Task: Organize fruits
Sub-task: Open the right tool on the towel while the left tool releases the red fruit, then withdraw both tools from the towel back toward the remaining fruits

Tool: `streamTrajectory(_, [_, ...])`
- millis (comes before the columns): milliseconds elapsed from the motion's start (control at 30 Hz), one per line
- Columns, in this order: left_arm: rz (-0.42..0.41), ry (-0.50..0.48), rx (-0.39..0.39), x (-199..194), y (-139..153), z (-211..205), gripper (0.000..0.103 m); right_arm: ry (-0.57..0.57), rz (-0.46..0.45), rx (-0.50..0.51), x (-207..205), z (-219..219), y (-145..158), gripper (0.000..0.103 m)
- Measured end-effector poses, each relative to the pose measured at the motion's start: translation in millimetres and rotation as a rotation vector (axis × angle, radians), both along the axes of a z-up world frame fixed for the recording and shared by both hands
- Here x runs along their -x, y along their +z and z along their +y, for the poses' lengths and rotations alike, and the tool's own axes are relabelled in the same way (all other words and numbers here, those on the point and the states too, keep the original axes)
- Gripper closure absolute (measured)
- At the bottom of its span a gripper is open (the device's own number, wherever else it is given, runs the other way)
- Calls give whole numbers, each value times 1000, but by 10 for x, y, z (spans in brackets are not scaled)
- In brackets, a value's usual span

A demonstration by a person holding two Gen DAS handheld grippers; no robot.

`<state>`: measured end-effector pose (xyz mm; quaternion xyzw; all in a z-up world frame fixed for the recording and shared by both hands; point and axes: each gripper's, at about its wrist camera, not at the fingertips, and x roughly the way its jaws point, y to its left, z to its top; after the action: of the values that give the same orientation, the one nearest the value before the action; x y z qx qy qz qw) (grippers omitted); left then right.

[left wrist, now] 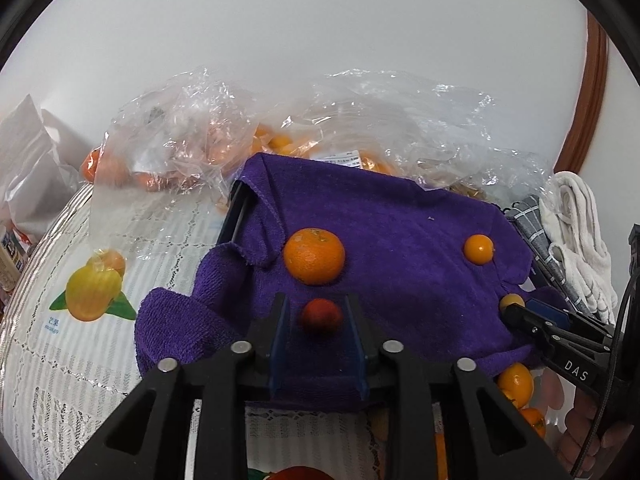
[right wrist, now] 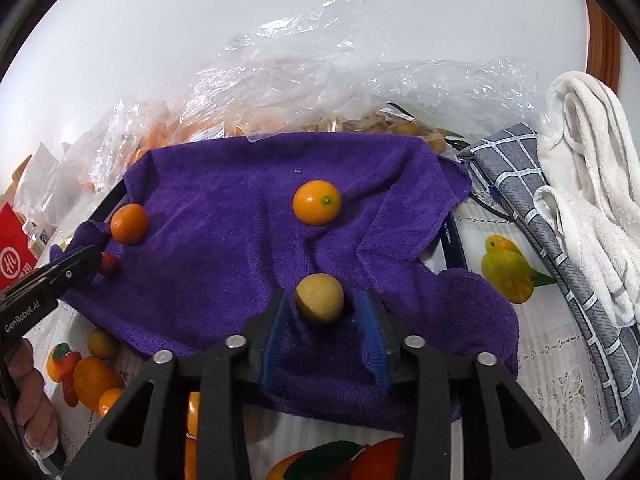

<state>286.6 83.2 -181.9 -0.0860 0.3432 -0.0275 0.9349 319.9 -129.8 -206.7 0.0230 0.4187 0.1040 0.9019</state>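
A purple towel (left wrist: 400, 240) lies spread over a black-rimmed tray. On it sit a mandarin (left wrist: 314, 255), a small orange kumquat (left wrist: 478, 249), a small red fruit (left wrist: 322, 316) and a tan round fruit (right wrist: 319, 298). My left gripper (left wrist: 316, 305) stands open around the red fruit, with a gap on each side. My right gripper (right wrist: 326, 300) is open around the tan fruit, its right pad clear of it. In the right wrist view, the left gripper (right wrist: 80, 258) shows at the left beside the red fruit (right wrist: 109, 264) and the mandarin (right wrist: 128, 223). The kumquat (right wrist: 316, 202) lies farther back.
Clear plastic bags (left wrist: 208, 132) holding orange fruit are heaped behind the towel against the wall. A grey checked cloth (right wrist: 520, 184) and a white towel (right wrist: 592, 168) lie at the right. Loose oranges (right wrist: 96, 376) rest on the fruit-printed tablecloth (left wrist: 92, 292). A hand (right wrist: 32, 400) holds the left gripper.
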Motion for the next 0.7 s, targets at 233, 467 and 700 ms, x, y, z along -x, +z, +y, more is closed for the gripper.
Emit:
streamTrajectory(233, [-34,6,-11,49,46,-34,67,5,-45,8,99,18,121,46])
streamTrajectory(467, [-70,-22,-42,115,92,-100,67,-56,-120,21,232,-54,327,46])
streamTrajectory(700, [-83,-38,29,143,135,1,67,-82,-128,65,246,-76,452,47])
